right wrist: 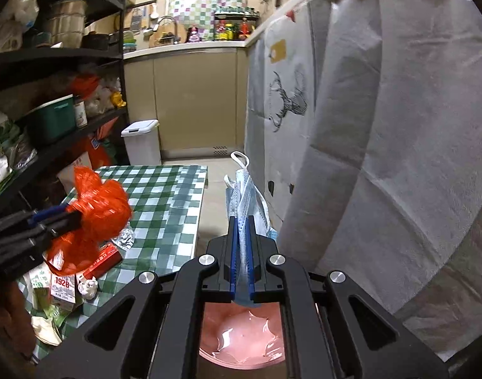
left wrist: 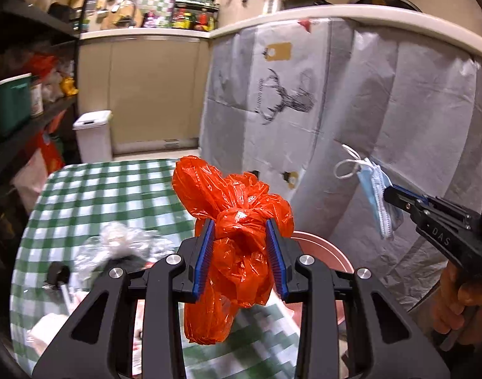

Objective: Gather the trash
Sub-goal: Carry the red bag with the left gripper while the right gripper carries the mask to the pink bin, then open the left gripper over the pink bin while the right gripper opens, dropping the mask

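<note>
My left gripper [left wrist: 240,225] is shut on a knotted orange plastic bag [left wrist: 237,246], held in the air over the table's right edge; the same orange bag [right wrist: 95,208] shows at the left of the right wrist view. My right gripper [right wrist: 241,221] is shut on a bundle of blue and white face masks [right wrist: 245,192] with dangling ear loops, and the masks [left wrist: 378,199] hang at the right of the left wrist view. A pink bin [right wrist: 241,338] with a clear liner sits directly below the right gripper; the pink bin's rim [left wrist: 323,249] lies just right of the orange bag.
A green-and-white checked table [right wrist: 165,208] holds a red box [right wrist: 103,260], a carton [right wrist: 62,287], crumpled paper [right wrist: 88,287] and clear plastic wrap [left wrist: 120,240]. A grey sheet with a deer print [left wrist: 304,101] hangs on the right. Dark shelves [right wrist: 51,57] stand left, a white bin [right wrist: 143,145] behind.
</note>
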Demonstrator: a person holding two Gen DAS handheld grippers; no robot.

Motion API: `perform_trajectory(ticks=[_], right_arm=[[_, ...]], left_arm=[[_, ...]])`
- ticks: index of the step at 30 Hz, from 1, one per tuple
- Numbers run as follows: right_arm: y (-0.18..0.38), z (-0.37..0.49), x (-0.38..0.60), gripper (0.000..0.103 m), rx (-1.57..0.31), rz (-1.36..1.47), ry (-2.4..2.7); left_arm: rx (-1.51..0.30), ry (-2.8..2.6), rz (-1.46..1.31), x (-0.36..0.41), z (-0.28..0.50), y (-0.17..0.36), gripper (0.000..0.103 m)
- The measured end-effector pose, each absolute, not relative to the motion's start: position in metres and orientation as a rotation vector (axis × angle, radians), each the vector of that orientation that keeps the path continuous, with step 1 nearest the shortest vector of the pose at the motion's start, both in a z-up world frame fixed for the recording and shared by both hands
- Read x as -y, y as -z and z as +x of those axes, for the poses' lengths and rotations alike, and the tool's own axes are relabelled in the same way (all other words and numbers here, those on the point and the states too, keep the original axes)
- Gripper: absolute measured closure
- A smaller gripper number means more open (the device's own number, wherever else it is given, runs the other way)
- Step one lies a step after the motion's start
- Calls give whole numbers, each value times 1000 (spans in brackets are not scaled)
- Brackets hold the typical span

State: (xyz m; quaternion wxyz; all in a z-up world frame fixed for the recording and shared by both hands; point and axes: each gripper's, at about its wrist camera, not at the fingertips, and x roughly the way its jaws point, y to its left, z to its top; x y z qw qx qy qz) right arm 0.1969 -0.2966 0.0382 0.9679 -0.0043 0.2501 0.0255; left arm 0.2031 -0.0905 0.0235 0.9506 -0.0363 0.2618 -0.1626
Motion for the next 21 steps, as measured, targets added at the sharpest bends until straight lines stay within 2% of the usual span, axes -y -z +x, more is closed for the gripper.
perform_trajectory(ticks=[21], right_arm=[[-17,214,321,94,-579,15,-7]], left_arm=[[-629,431,-6,173,234,20,70]])
